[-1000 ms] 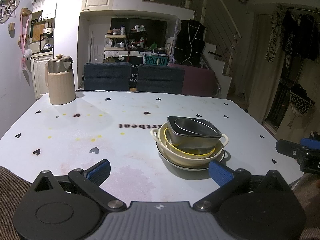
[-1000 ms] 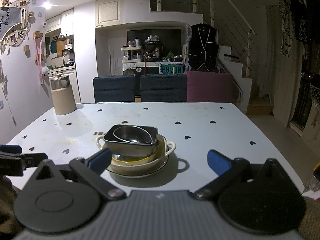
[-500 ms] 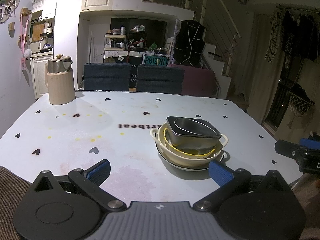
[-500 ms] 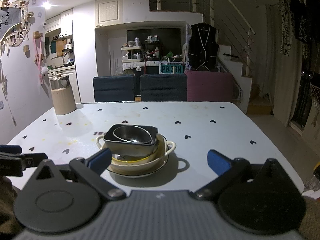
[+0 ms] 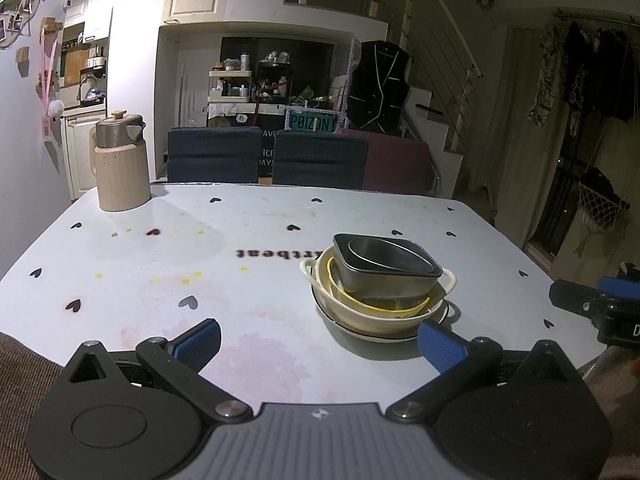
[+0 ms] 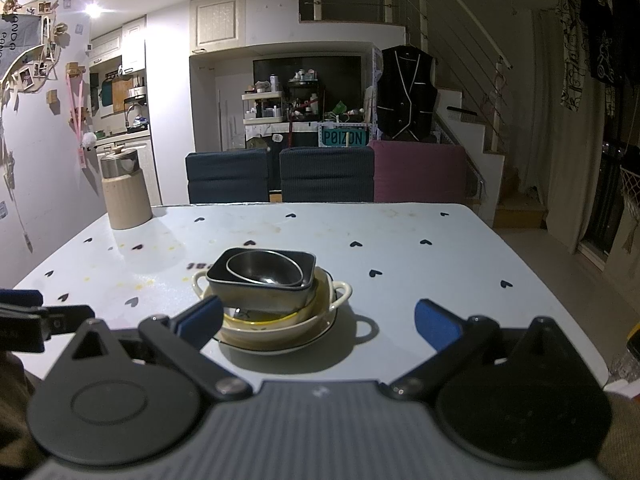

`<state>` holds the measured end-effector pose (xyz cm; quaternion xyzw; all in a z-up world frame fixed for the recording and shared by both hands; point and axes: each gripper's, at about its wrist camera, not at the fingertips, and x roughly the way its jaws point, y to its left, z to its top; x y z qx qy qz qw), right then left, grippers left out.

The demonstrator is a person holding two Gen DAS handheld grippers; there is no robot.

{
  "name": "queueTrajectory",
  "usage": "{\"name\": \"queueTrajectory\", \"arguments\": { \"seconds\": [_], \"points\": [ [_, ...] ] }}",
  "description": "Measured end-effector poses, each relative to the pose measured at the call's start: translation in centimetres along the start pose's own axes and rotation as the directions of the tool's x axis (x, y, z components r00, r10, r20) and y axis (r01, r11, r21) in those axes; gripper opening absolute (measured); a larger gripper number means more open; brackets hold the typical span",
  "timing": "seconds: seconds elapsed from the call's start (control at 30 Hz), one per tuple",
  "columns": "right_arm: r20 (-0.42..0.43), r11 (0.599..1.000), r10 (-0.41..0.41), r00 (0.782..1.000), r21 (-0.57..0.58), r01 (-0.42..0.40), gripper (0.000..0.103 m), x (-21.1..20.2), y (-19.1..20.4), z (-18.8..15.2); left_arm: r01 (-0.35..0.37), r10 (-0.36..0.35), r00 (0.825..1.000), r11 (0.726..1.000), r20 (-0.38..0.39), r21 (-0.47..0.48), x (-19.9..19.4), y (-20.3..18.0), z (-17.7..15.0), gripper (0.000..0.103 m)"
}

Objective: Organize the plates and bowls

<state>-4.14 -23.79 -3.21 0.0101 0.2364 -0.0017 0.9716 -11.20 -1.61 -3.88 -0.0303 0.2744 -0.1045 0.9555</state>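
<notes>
A stack of dishes sits near the front of the table. A round steel bowl [image 5: 374, 254] [image 6: 264, 266] rests inside a dark square dish [image 5: 388, 268] [image 6: 260, 290]. That dish sits tilted in a cream two-handled bowl [image 5: 372, 314] [image 6: 280, 326] on a dark-rimmed white plate [image 5: 370, 334] [image 6: 316, 338]. My left gripper [image 5: 320, 344] is open, low at the table's front edge, with the stack just ahead of its right finger. My right gripper [image 6: 318, 318] is open too, the stack ahead of its left finger. Neither holds anything.
A beige jug with a steel lid [image 5: 120, 162] [image 6: 124, 188] stands at the table's [image 5: 240, 280] far left corner. Two dark blue chairs [image 5: 212, 154] [image 6: 326, 174] and a maroon one [image 6: 418, 170] line the far side. The heart-patterned top drops off on the right.
Both grippers have barely moved; the view shifts only slightly. The stack of dishes is unchanged.
</notes>
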Motion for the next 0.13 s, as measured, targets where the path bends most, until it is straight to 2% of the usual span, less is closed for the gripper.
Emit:
{"name": "queueTrajectory", "arguments": {
  "seconds": [0.13],
  "points": [
    [-0.001, 1.000, 0.001, 1.000, 0.002, -0.001, 0.103, 0.05, 0.11, 0.01, -0.004, 0.004, 1.000, 1.000, 0.002, 0.000, -0.04, -0.12, 0.10, 0.103]
  ]
}}
